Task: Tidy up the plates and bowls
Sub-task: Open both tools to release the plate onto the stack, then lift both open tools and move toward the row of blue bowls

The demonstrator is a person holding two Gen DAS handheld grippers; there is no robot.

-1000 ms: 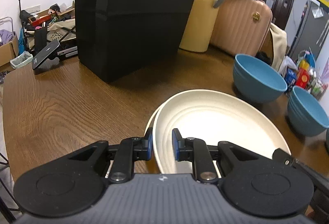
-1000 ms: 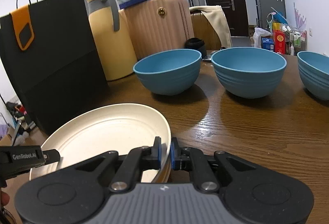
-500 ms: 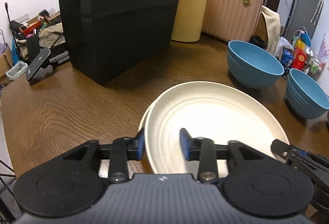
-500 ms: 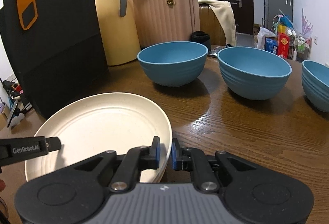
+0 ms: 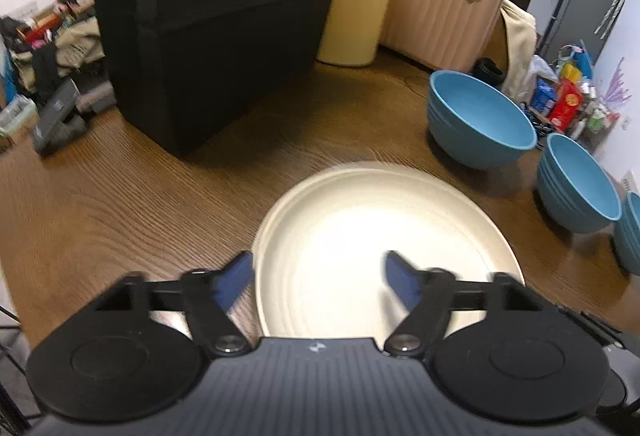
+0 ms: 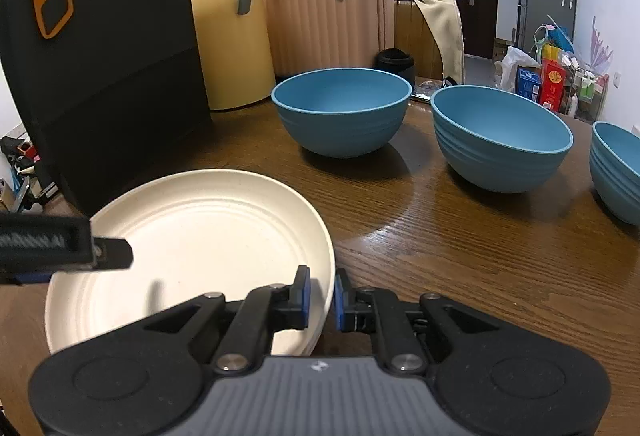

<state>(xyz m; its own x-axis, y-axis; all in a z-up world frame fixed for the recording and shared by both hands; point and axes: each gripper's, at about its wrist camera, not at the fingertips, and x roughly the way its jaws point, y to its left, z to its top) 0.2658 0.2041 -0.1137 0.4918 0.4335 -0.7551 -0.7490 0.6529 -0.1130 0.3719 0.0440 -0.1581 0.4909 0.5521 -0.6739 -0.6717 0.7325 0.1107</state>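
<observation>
A stack of cream plates (image 5: 372, 232) lies flat on the brown wooden table (image 5: 120, 195); it also shows in the right wrist view (image 6: 200, 236). My left gripper (image 5: 318, 278) is open wide above the stack's near left rim, holding nothing. My right gripper (image 6: 320, 296) has its jaws close together around the stack's right rim, one pad inside and one outside. Three blue bowls stand to the right: the nearest to the bags (image 6: 342, 111), a middle one (image 6: 500, 139) and one at the frame edge (image 6: 618, 167). The left gripper's finger (image 6: 68, 248) shows over the plates.
A tall black bag (image 5: 208, 15) stands behind the plates. A yellow jug (image 6: 228, 35) and a pink ribbed case (image 6: 328, 19) stand at the back. A phone on a stand (image 5: 56, 111) sits at the table's left edge.
My left gripper has opened from around the plate rim and risen above the stack. The top plate has settled level onto the one below. My right gripper stays at the right rim.
</observation>
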